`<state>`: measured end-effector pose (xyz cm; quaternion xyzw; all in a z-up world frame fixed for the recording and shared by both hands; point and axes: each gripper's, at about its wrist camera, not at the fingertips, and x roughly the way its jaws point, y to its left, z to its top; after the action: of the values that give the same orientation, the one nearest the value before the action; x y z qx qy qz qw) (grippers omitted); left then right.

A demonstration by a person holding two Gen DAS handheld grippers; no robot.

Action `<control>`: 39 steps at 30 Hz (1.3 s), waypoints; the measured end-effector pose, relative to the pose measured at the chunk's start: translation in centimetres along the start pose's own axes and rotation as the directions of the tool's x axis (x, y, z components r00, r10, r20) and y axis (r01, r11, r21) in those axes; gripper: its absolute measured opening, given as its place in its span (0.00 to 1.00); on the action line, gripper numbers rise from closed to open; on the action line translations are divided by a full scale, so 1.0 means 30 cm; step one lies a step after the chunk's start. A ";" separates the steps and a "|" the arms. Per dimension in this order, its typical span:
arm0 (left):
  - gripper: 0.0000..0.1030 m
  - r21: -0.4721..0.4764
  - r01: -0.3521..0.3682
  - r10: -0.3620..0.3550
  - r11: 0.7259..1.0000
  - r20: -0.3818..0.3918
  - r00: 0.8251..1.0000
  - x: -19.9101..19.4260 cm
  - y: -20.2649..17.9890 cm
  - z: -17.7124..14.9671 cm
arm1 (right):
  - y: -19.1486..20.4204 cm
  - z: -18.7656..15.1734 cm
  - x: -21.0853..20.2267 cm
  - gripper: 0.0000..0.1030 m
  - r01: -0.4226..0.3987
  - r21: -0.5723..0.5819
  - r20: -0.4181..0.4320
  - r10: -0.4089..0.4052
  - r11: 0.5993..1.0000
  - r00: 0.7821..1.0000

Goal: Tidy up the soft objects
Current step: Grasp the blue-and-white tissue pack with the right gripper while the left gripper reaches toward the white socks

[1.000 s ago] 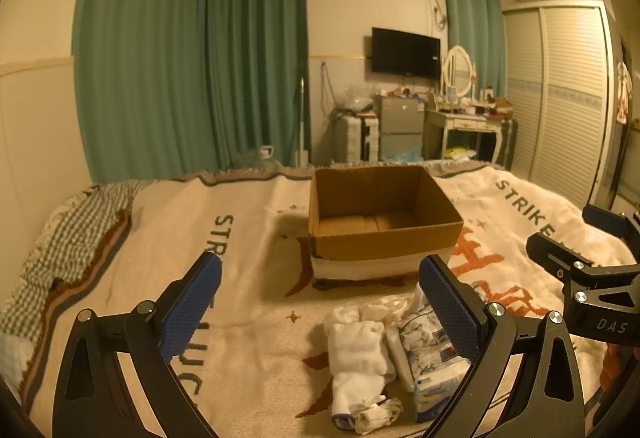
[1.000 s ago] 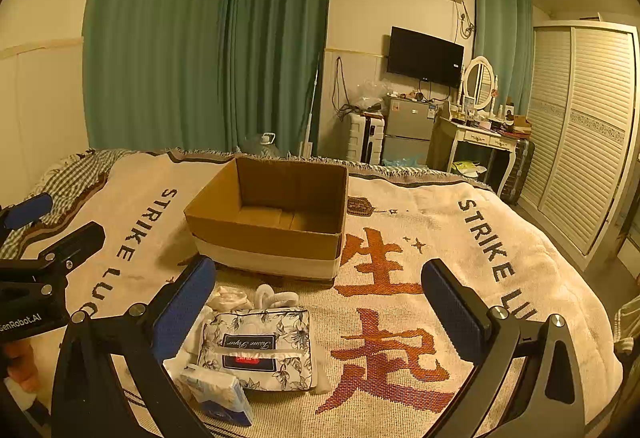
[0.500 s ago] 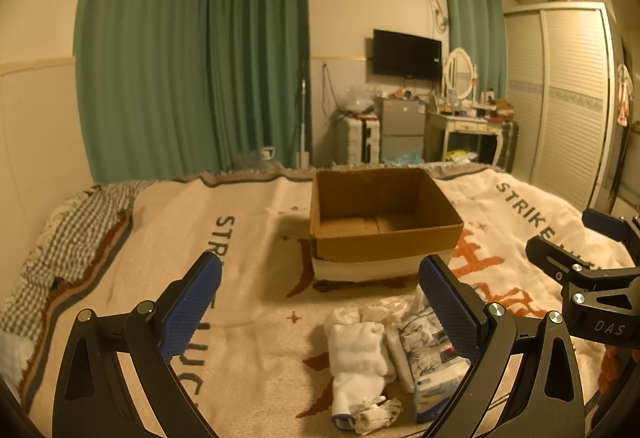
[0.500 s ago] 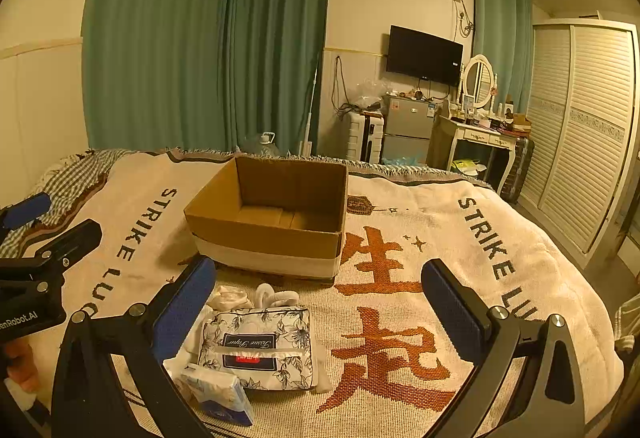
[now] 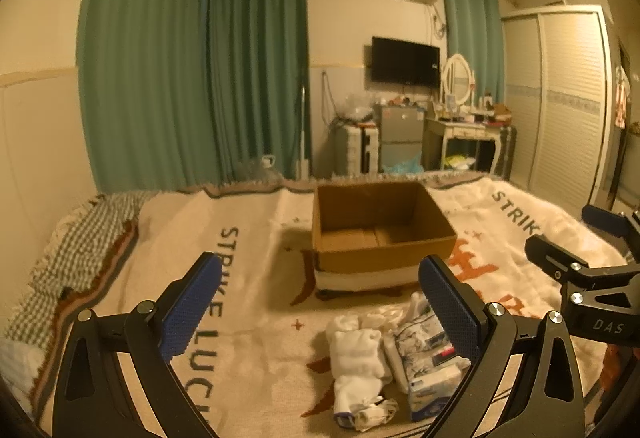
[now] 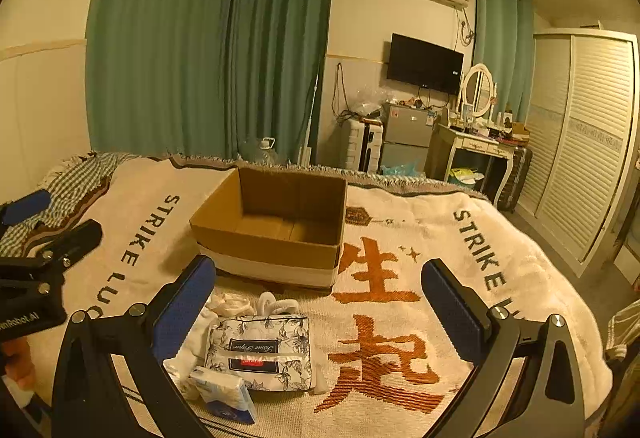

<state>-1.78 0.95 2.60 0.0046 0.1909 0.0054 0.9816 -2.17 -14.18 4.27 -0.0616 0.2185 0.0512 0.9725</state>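
Note:
An open, empty cardboard box (image 5: 380, 234) (image 6: 276, 226) stands on the bed blanket. In front of it lies a small pile: folded white cloths (image 5: 356, 354) (image 6: 232, 304), a floral tissue pack (image 6: 260, 352) (image 5: 424, 342) and a small blue-white tissue packet (image 6: 222, 394) (image 5: 434, 390). My left gripper (image 5: 320, 310) is open and empty, above the blanket just left of the pile. My right gripper (image 6: 320, 306) is open and empty, above the pile's right side. Each gripper shows at the edge of the other's view.
The bed is covered by a cream blanket (image 6: 400, 318) with orange characters and "STRIKE LUCK" lettering. A checked cloth (image 5: 80, 238) lies at the left edge. Green curtains, a wardrobe (image 6: 580, 141), a dressing table and a small fridge stand beyond the bed.

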 end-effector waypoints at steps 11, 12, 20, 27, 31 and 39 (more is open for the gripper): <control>0.98 0.051 -0.022 0.029 0.998 -0.127 0.992 -0.055 0.035 -0.047 | 0.106 -0.119 0.000 1.00 -0.089 -0.029 -0.244 0.079 0.996 0.966; 0.98 0.050 -0.017 0.025 0.999 -0.150 0.988 -0.039 0.041 -0.074 | 0.120 -0.144 0.021 1.00 -0.101 -0.024 -0.271 0.091 0.995 0.958; 0.97 0.040 -0.044 0.055 0.998 -0.317 0.947 0.116 0.060 -0.287 | 0.217 -0.327 0.179 0.88 -0.151 -0.025 -0.428 0.126 0.988 0.895; 0.96 0.025 -0.016 0.025 1.000 -0.372 0.928 0.190 0.063 -0.363 | 0.263 -0.356 0.280 0.75 -0.172 0.000 -0.477 0.151 0.985 0.866; 0.96 0.035 0.012 0.003 0.999 -0.397 0.918 0.205 0.049 -0.385 | 0.248 -0.366 0.316 0.49 -0.141 0.012 -0.487 0.129 0.990 0.864; 0.96 0.024 0.104 -0.084 0.994 -0.421 0.903 0.167 -0.020 -0.376 | 0.160 -0.321 0.248 0.48 -0.180 0.087 -0.432 0.200 0.980 0.879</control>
<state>-1.34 0.49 -9.73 0.0164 0.3972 -0.0455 0.9164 -0.11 -10.26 -8.06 -0.0281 0.4379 0.1262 0.8897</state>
